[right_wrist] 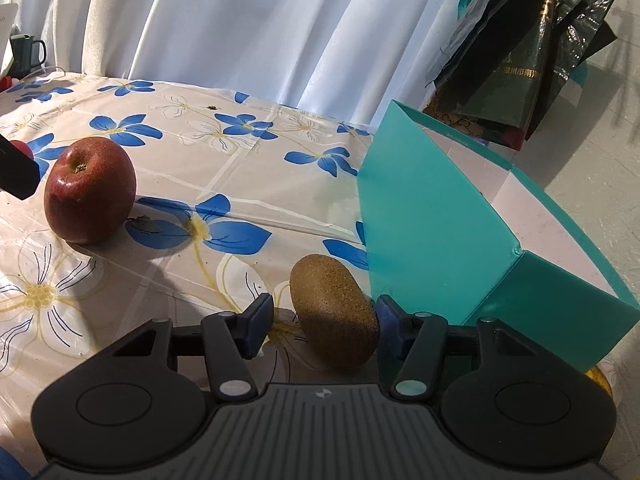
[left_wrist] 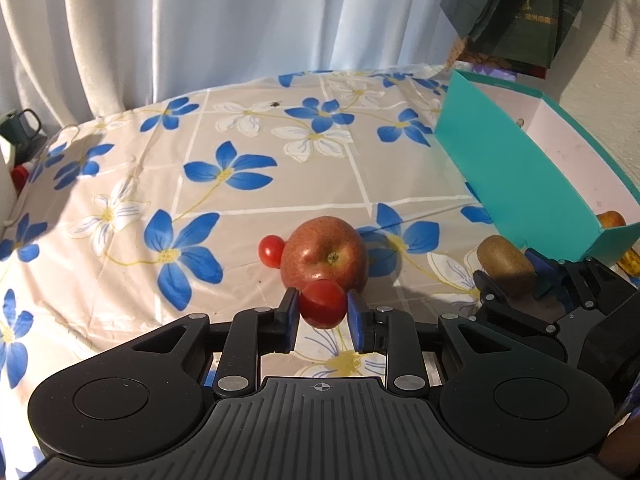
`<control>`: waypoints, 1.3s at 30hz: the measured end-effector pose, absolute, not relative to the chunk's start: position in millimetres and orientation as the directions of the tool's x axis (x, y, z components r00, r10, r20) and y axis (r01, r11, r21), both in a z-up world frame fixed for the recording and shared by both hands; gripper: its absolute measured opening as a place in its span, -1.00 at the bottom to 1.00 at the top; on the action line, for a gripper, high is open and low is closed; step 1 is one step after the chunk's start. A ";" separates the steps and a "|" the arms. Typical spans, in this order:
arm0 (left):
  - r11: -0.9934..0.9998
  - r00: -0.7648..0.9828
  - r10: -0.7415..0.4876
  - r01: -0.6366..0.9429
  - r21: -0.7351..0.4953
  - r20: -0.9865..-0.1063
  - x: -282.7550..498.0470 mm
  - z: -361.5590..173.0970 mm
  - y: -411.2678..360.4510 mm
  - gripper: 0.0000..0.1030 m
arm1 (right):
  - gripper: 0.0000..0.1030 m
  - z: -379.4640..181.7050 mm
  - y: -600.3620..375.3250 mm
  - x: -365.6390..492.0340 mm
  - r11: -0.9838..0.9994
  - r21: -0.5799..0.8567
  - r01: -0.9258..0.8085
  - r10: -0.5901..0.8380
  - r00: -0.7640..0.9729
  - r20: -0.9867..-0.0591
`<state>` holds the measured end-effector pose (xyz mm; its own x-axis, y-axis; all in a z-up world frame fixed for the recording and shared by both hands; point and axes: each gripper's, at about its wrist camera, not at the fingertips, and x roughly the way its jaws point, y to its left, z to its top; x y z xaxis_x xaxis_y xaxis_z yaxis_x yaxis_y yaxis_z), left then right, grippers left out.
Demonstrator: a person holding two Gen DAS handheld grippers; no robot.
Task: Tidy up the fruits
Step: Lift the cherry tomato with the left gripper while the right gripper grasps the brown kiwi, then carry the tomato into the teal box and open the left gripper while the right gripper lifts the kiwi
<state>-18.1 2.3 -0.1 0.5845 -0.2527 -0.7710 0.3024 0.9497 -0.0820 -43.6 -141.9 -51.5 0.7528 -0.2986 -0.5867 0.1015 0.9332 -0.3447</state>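
My left gripper (left_wrist: 322,307) is shut on a small red tomato (left_wrist: 323,305), just in front of a red apple (left_wrist: 325,257) on the flowered tablecloth. A second small tomato (left_wrist: 271,251) lies at the apple's left. My right gripper (right_wrist: 325,312) is open around a brown kiwi (right_wrist: 334,314); its right pad touches the kiwi, its left pad stands apart. The right gripper (left_wrist: 510,276) with the kiwi (left_wrist: 505,265) also shows in the left wrist view. The apple (right_wrist: 90,190) also shows in the right wrist view. A teal open box (right_wrist: 432,224) stands right of the kiwi.
The teal box (left_wrist: 500,168) holds an orange-red fruit (left_wrist: 610,219) in its near corner. A yellow banana end (left_wrist: 630,262) pokes out under the box. Dark bags (right_wrist: 520,52) stand behind it. A green mug (right_wrist: 26,54) stands at the table's far left. White curtains hang behind.
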 end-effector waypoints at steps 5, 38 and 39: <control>0.945 0.581 -0.268 0.312 -0.094 -0.769 -16.6 0.0 7.2 -0.44 | -0.10 -54.2 -137.7 -39.6 0.906 -0.404 0.124 -0.357 0.736 -0.575; 0.850 0.604 -0.425 0.523 -0.067 -0.674 3.0 61.7 -70.3 -0.44 | -0.13 55.7 -240.5 -74.6 0.937 0.252 0.243 -0.091 0.864 -0.495; 0.843 0.601 -0.435 0.534 -0.068 -0.670 3.9 65.1 -77.0 -0.44 | -0.13 56.3 -245.0 -76.8 0.932 0.255 0.257 -0.105 0.866 -0.489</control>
